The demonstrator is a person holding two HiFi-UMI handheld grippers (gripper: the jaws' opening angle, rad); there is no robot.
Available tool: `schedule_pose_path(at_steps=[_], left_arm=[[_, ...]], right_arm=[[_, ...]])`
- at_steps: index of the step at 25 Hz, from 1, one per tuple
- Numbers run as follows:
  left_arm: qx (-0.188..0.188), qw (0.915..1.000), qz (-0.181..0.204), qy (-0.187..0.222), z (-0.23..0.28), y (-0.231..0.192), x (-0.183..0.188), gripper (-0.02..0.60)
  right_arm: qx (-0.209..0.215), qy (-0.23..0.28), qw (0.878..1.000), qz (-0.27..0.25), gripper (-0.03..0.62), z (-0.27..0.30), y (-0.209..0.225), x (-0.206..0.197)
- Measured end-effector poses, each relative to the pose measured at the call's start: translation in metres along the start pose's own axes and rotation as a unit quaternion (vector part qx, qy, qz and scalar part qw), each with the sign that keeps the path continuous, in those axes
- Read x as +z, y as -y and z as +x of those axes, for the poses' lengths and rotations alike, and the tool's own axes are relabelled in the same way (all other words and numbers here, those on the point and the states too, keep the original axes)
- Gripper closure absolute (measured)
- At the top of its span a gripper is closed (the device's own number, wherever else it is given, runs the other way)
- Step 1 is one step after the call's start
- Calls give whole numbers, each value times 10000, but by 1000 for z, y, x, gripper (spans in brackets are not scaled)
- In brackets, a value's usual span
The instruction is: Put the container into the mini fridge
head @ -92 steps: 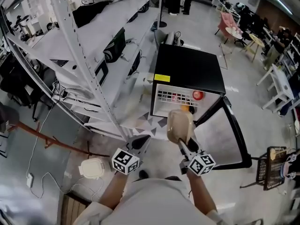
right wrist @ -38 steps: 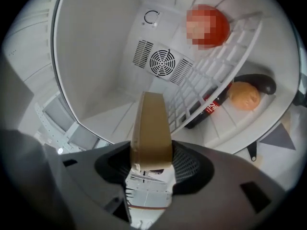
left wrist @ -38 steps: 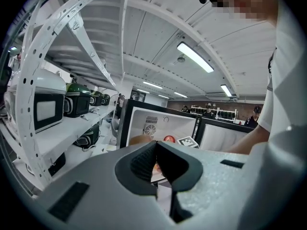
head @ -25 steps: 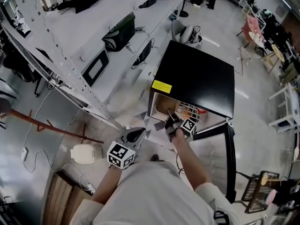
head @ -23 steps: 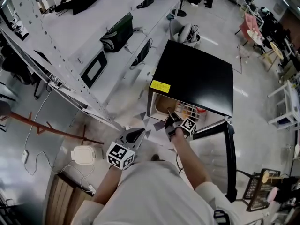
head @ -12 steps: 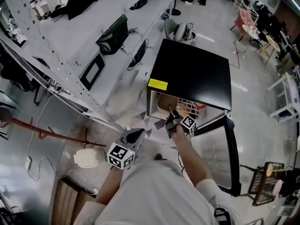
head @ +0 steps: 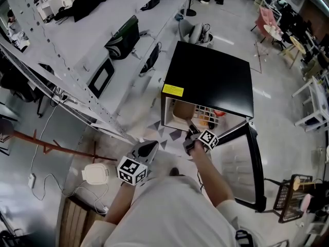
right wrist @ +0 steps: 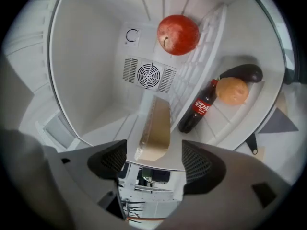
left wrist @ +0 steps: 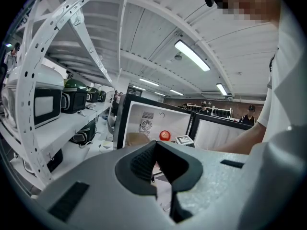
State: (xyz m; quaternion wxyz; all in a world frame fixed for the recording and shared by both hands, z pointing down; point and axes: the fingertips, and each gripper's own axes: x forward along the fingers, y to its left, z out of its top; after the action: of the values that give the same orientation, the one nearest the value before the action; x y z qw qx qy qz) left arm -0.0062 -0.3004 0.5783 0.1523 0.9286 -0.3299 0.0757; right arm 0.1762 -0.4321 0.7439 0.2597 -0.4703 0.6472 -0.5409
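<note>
Container (head: 181, 112) was found inside the mini fridge (head: 211, 81), near its front opening. It lay against the wire shelf (right wrist: 199, 61), on the same side as the apple (right wrist: 178, 34), and appeared to rest on that shelf.

Left of the fridge opening and well clear of it, the left gripper (head: 148, 148) hung idle. Its own view showed the jaws brought together with nothing between them.

Inside the fridge, the container (right wrist: 154, 131) presented as a shallow tan box with a clear rim. Judgement: light, rigid plastic with smooth and somewhat slippery walls, not fragile, though a loose lid could shift. Any re-grip would be best taken across the narrow rim edge facing the opening.

At the fridge opening, the right gripper (head: 192, 131) pointed inward. Its jaws were opening and stood wide, with the container's near edge just beyond the tips and neither pad touching it. A cola bottle (right wrist: 196, 110), an orange (right wrist: 232, 90) and a dark oblong item (right wrist: 242, 72) lay on the other side of the shelf.

Compared with the earliest frame, the container had passed from the right gripper's hold in front of the fridge to a released position inside it. The left gripper's station was unchanged. Placement was judged essentially complete, with the door (head: 241, 163) standing open.
</note>
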Motion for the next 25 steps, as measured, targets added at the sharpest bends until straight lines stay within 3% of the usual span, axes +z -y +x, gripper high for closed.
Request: schedule_pose_path(at_steps=[5, 9, 11, 15, 19, 22, 25], left_arm=[[-104, 9999, 2, -60, 4, 7, -4, 577], [-130, 9999, -11, -62, 5, 11, -5, 577], [-115, 9999, -22, -68, 6, 11, -6, 577], [-43, 9999, -65, -87, 5, 8, -9, 577], [64, 9999, -107, -78, 3, 3, -10, 577], [121, 9998, -121, -47, 4, 0, -9, 577], [161, 9998, -123, -7, 7, -3, -6, 577]], right_arm=[[-218, -257, 9956, -875, 251, -10, -5, -11], [-488, -440, 9790, -1930, 298, -17, -12, -18], [-607, -553, 9606, -2655, 312, -16, -19, -23], [-1065, -576, 9058, -4060, 312, -16, -28, -24], [-1447, -497, 8558, -4941, 356, -15, -33, -20], [-1340, -591, 8329, -5337, 384, -12, -40, -31], [-1122, -781, 8235, -5506, 390, -6, -44, -45]])
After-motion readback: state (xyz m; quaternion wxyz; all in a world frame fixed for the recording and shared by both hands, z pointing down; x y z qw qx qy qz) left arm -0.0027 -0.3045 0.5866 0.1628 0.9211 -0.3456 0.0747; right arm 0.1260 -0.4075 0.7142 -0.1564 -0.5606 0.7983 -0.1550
